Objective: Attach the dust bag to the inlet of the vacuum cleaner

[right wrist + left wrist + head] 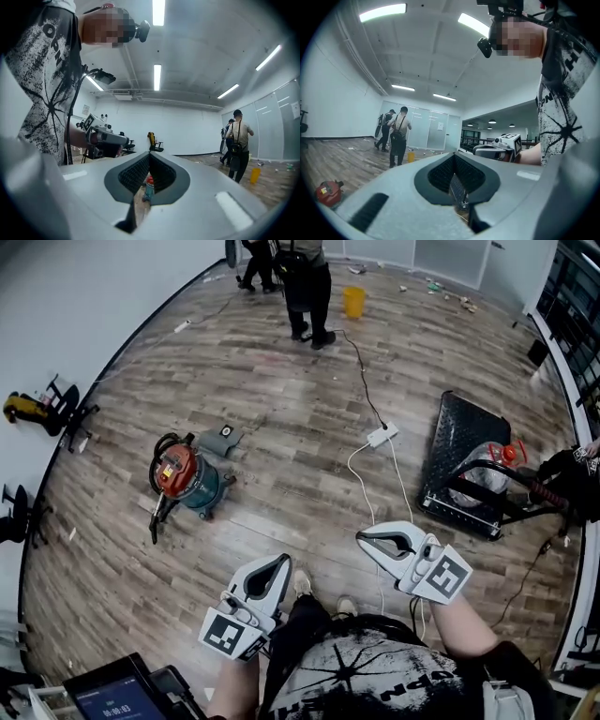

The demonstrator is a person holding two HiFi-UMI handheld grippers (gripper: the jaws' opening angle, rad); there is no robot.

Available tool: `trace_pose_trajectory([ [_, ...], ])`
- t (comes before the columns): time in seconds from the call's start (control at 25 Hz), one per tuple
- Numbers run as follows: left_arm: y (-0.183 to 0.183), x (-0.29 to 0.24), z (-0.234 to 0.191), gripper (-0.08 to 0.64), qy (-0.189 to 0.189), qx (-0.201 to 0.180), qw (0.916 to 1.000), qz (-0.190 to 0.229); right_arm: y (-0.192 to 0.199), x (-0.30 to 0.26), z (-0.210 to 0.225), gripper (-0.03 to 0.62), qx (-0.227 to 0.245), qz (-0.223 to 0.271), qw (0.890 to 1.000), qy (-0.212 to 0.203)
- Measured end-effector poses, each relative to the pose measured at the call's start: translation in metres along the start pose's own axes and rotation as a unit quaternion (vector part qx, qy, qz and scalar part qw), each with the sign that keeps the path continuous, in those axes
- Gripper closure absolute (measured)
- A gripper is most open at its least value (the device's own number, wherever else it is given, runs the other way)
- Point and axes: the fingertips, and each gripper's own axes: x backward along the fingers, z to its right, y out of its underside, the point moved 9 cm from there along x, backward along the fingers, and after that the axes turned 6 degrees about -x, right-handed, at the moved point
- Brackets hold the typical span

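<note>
**Both claws closed and empty, vacuum cleaner out on the floor**

The vacuum cleaner [190, 476], red on top with a teal drum, is seen standing on the wooden floor [281, 399]. A black hose [156, 515] trails from its near side. A flat grey piece [225, 437] with a dark round spot lies just beside the vacuum cleaner, on its far side. Whether this piece is the dust bag cannot be told.

The left claw [279, 562] is held well apart from the vacuum cleaner, nearer the wearer and to its right. Its jaws are pressed together and nothing is caught between them. The right claw [364, 539] is held further still to the right of the vacuum cleaner. Its jaws are likewise brought together, and nothing is held. The two claws are turned partly toward each other, so that each is picked up in the other's gripper view. In the right gripper view the vacuum cleaner is seen far off, through the notch above the closed jaws.

Well to the right of the vacuum cleaner a white power strip [382, 435] lies on the floor, with a white cable [359, 479] running from it toward the wearer. Further right again a black trolley [464, 460] is parked. Far beyond the vacuum cleaner a standing person [309, 287] is seen, with a yellow bucket [353, 301] close by.
</note>
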Motion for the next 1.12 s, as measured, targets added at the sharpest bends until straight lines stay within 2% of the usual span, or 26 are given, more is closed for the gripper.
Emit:
trace_pose_trajectory([
  [0.28,0.002,-0.031,-0.081,0.558,0.044,-0.014,0.9989,0.003,0.001,-0.064,0.043,0.589,0.015,0.003,1.0,0.019],
  [0.4,-0.008,-0.043,-0.123,0.558,0.054,-0.028,0.9981,0.007,-0.004,-0.097,0.063,0.589,0.019,0.002,0.999,0.028],
  [0.52,-0.021,-0.054,-0.165,0.558,0.059,-0.029,0.9974,0.029,-0.015,-0.136,0.084,0.589,0.028,0.006,0.999,0.033],
  [0.6,-0.024,-0.059,-0.186,0.558,0.073,-0.03,0.9965,0.028,-0.022,-0.157,0.093,0.589,0.031,0.013,0.999,0.037],
  [0.76,-0.021,-0.062,-0.221,0.558,0.094,-0.03,0.9947,0.029,-0.02,-0.187,0.106,0.589,0.036,0.012,0.998,0.057],
  [0.92,-0.014,-0.063,-0.247,0.558,0.098,-0.013,0.9947,0.03,-0.012,-0.197,0.115,0.589,0.035,0.003,0.996,0.08],
  [1.12,-0.007,-0.076,-0.267,0.558,0.099,-0.012,0.995,0.012,-0.007,-0.202,0.133,0.589,0.033,-0.015,0.995,0.095],
])
